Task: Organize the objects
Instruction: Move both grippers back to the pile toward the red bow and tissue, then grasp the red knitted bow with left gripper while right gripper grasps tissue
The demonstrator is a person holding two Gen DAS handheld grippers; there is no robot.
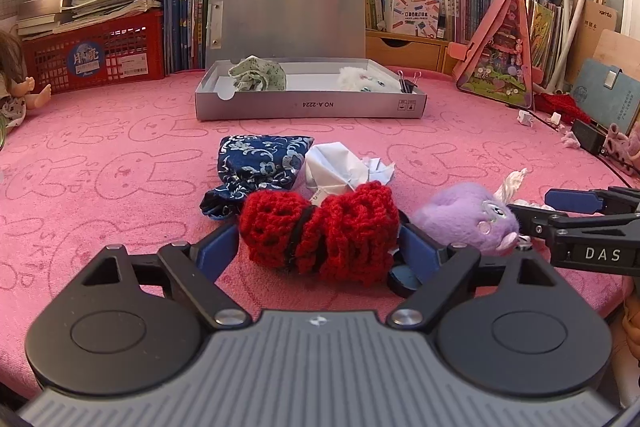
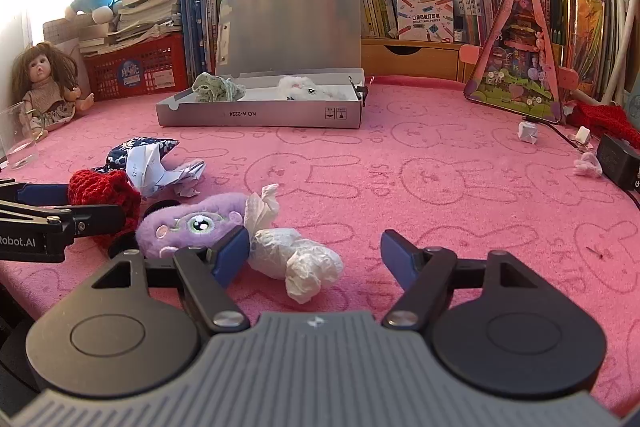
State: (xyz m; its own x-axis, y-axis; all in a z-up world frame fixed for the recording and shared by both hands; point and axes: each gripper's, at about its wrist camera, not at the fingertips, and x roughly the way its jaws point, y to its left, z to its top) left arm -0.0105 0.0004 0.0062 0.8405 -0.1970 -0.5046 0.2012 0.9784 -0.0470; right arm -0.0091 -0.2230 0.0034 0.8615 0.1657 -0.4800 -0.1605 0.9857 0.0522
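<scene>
A red crocheted bundle (image 1: 320, 231) lies on the pink cloth between the fingers of my left gripper (image 1: 320, 247); the blue pads touch or nearly touch both its sides. It also shows in the right wrist view (image 2: 106, 193). Behind it lie a blue patterned pouch (image 1: 260, 163) and crumpled white paper (image 1: 340, 167). A purple plush (image 1: 468, 215) lies to its right. My right gripper (image 2: 316, 255) is open over a white tissue wad (image 2: 296, 259), beside the purple plush (image 2: 192, 223). An open grey box (image 1: 312, 103) at the back holds a green cloth, a white plush and a binder clip.
A doll (image 2: 44, 83) and a clear glass (image 2: 16, 139) stand at the left edge. A red basket (image 1: 96, 55), books and plush toys line the back. A pink triangular toy (image 2: 524, 67), a black adapter (image 2: 620, 163) and small white bits lie at the right.
</scene>
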